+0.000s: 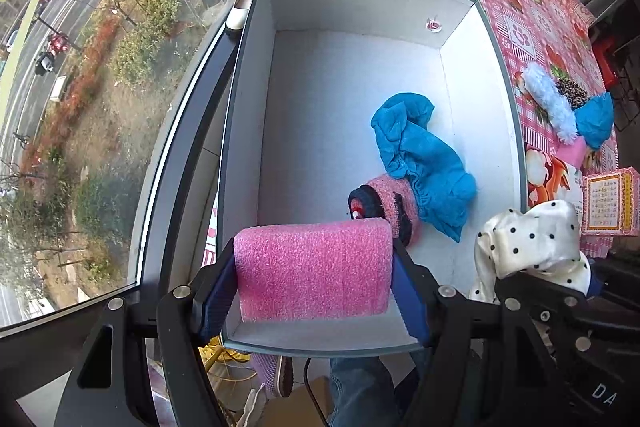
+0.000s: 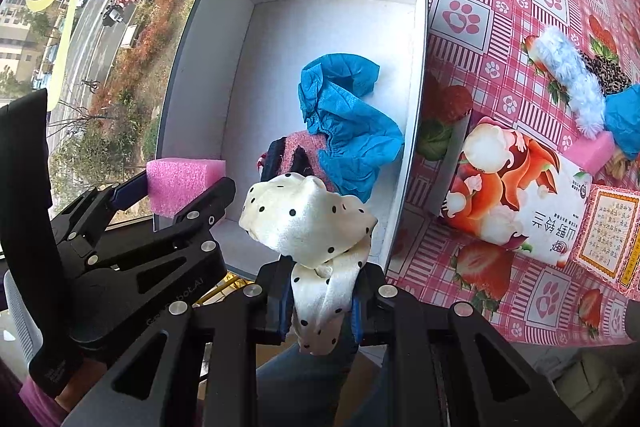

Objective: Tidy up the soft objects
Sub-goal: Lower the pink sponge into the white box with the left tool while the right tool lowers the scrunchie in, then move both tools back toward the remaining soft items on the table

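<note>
Left gripper (image 1: pixel 314 277) fingers clamped on pink foam block (image 1: pixel 314 271) over near edge of white box (image 1: pixel 256 115). Right gripper (image 2: pixel 322 301) fingers pinching polka-dot cloth (image 2: pixel 308 219) above same edge. Inside: blue cloth (image 1: pixel 420 163) overlapping pink sock (image 1: pixel 390 205).

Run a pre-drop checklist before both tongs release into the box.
1. Left tongs grip the pink foam block: ok.
2. Right tongs grip the polka-dot cloth: ok.
3. Foam block is over the white box: ok, above its near wall.
4. Free floor in the box: ok; the blue shoe cover and pink fuzzy sock fill only the near right part.
5. Cloth inside the box edge: cannot tell.
6. Items still on the tablecloth: not ok, the fluffy blue piece remains.
</note>
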`<state>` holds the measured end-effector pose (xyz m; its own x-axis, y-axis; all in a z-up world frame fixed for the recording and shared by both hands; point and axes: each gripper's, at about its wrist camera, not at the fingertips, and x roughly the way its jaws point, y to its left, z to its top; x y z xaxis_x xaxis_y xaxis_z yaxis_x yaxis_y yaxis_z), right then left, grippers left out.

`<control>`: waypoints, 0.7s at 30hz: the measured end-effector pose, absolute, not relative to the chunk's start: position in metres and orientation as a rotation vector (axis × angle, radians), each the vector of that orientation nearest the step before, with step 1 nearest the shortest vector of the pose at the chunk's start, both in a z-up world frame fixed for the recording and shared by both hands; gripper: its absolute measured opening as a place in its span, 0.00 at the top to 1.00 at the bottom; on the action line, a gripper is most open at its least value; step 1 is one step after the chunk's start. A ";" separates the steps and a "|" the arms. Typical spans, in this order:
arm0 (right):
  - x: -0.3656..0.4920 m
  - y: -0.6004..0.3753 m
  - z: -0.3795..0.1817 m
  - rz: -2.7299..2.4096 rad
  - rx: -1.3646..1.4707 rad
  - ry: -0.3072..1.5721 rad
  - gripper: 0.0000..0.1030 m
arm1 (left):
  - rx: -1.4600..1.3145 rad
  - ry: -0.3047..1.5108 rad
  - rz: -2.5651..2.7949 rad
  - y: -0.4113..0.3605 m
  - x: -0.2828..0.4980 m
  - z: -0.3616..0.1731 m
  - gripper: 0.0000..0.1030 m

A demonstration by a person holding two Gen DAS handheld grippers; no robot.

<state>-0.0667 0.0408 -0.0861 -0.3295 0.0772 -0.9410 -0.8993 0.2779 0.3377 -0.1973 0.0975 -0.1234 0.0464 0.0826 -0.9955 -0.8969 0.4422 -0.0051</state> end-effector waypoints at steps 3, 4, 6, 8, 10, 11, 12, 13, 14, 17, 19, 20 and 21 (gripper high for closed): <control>-0.068 0.041 -0.087 1.240 -0.790 1.559 0.79 | -0.822 1.308 0.891 0.098 -0.198 -0.124 0.29; -0.068 0.042 -0.088 1.240 -0.792 1.558 0.79 | -0.823 1.306 0.889 0.098 -0.199 -0.124 0.29; -0.068 0.042 -0.089 1.242 -0.792 1.561 0.79 | -0.825 1.299 0.884 0.098 -0.199 -0.124 0.28; -0.068 0.042 -0.090 1.244 -0.788 1.565 0.78 | -0.825 1.296 0.875 0.097 -0.198 -0.124 0.28; -0.067 0.043 -0.089 1.248 -0.785 1.572 0.75 | -0.823 1.295 0.868 0.097 -0.197 -0.123 0.24; -0.066 0.042 -0.089 1.247 -0.783 1.572 0.67 | -0.820 1.295 0.871 0.097 -0.197 -0.123 0.24; -0.066 0.042 -0.089 1.246 -0.779 1.568 0.62 | -0.819 1.295 0.877 0.097 -0.198 -0.122 0.23; -0.064 0.042 -0.088 1.245 -0.772 1.563 0.59 | -0.827 1.288 0.881 0.098 -0.199 -0.122 0.22; -0.063 0.041 -0.087 1.242 -0.766 1.557 0.52 | -0.839 1.276 0.881 0.099 -0.201 -0.122 0.21; -0.055 0.040 -0.083 1.230 -0.731 1.548 0.31 | -0.873 1.232 0.892 0.102 -0.206 -0.120 0.12; -0.049 0.038 -0.080 1.210 -0.715 1.535 0.24 | -0.896 1.206 0.896 0.105 -0.209 -0.117 0.00; -0.046 0.037 -0.078 1.203 -0.709 1.528 0.24 | -0.911 1.188 0.892 0.106 -0.209 -0.116 0.00; -0.044 0.036 -0.077 1.195 -0.706 1.523 0.24 | -0.927 1.174 0.878 0.107 -0.209 -0.115 0.00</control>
